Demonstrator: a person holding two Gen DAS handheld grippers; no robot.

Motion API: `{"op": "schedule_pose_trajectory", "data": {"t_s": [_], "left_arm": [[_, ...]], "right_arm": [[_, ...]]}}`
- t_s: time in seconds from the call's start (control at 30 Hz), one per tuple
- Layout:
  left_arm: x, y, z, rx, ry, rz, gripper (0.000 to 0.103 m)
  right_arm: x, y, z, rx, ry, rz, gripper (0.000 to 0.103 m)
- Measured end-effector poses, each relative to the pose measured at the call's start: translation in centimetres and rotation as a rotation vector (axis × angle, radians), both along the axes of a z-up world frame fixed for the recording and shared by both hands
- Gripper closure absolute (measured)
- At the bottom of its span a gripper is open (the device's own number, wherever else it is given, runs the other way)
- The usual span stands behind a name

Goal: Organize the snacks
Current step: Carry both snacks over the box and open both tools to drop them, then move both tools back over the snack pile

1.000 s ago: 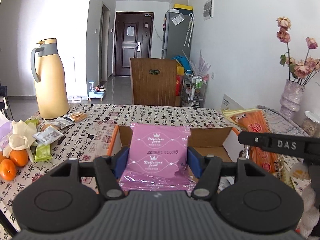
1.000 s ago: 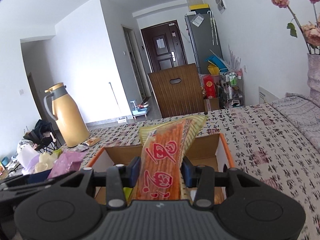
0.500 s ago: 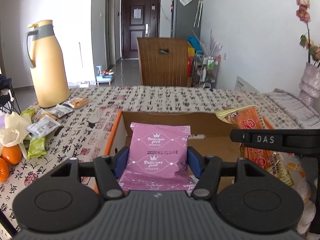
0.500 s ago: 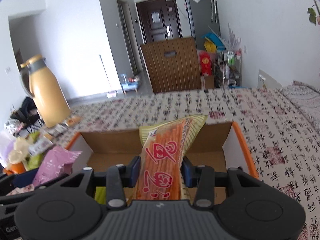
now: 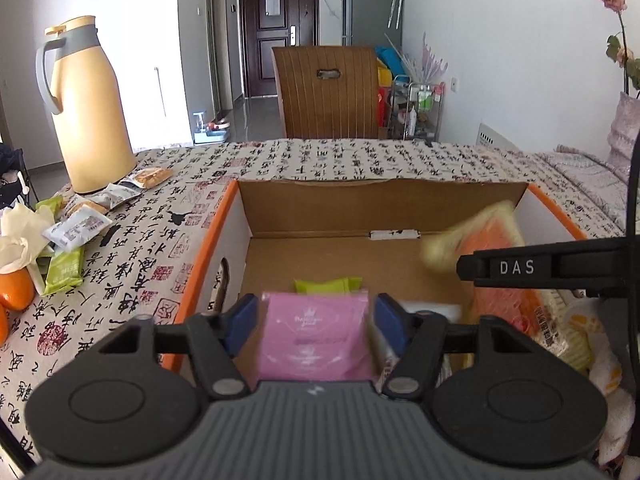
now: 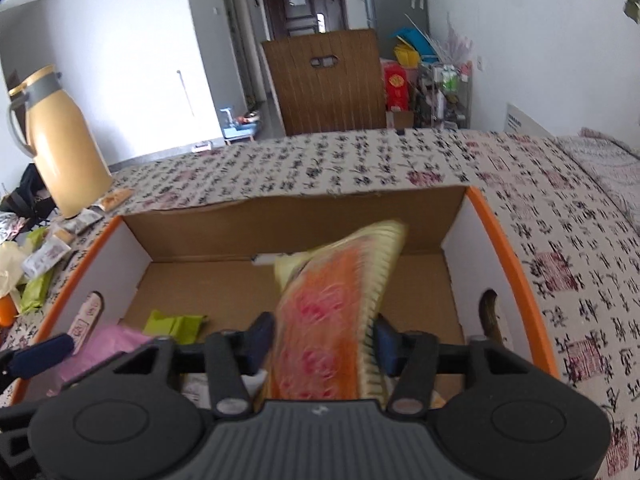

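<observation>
An open cardboard box with orange rims [image 5: 208, 248] [image 6: 516, 264] sits on the patterned tablecloth. My left gripper [image 5: 314, 320] has spread its jaws; the pink snack packet [image 5: 314, 340] lies blurred between them, low in the box, with small gaps at both pads. My right gripper [image 6: 320, 338] is also spread; the orange-and-yellow snack bag [image 6: 332, 312] is blurred and tilted between its fingers, over the box. That bag also shows in the left wrist view [image 5: 492, 236]. A green packet [image 5: 328, 285] [image 6: 176, 324] lies on the box floor.
A yellow thermos jug [image 5: 88, 112] stands at the far left of the table. Loose snack packets [image 5: 80, 228], a green packet [image 5: 64, 268] and oranges [image 5: 16, 292] lie left of the box. A vase with dried flowers [image 5: 624, 128] stands at the right. A wooden chair [image 5: 328, 92] is behind the table.
Both grippers tipped down into the box and their jaws widened. The pink packet and the orange bag dropped lower and are blurred, slipping from the pads.
</observation>
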State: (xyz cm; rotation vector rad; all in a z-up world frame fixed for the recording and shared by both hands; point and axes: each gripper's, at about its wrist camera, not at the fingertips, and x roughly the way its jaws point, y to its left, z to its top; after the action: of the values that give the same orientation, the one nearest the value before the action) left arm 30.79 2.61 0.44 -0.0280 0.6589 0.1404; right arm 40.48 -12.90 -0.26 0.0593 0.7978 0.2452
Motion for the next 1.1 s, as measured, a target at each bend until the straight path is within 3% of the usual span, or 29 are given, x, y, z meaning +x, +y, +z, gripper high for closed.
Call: {"op": "schedule_pose_trajectory", "data": {"t_s": [0.07,0.13,0.17,0.2,0.27,0.33,1.1], "left_arm": [[-0.4,-0.1,0.3,0.01,-0.014,0.012,0.018],[-0.8,-0.1,0.6,0.013,-0.025,0.015,0.013],[-1.1,0.0,0.8,0.011,-0.029,0.02,0.009],[-1.2,0.1,1.0,0.009,-0.034,0.027,0.0],[-1.7,0.2,1.3,0.003,-0.046,0.033,0.0],[-2.0,0.4,1.4,-0.011,-0.043,0.036,0.0],[-8.0,0.7,3.7,-0.026,-0.101,0.064,0.0]], "right_arm": [[-0.2,-0.6,0.4,0.011,-0.005,-0.011,0.04],[-0.4,-1.2,0.9,0.022,-0.015,-0.033,0.024],[-0.6,-1.5,1.2,0.027,-0.025,-0.04,0.021],[-0.8,-1.8,1.5,0.03,-0.033,-0.046,0.016],[-1.3,-2.2,2.0,0.035,-0.047,-0.056,0.012],[-1.8,-2.6,2.5,0.041,-0.06,-0.056,0.001],[-9.7,-4.1,6.0,0.079,-0.161,-0.005,0.0]]}}
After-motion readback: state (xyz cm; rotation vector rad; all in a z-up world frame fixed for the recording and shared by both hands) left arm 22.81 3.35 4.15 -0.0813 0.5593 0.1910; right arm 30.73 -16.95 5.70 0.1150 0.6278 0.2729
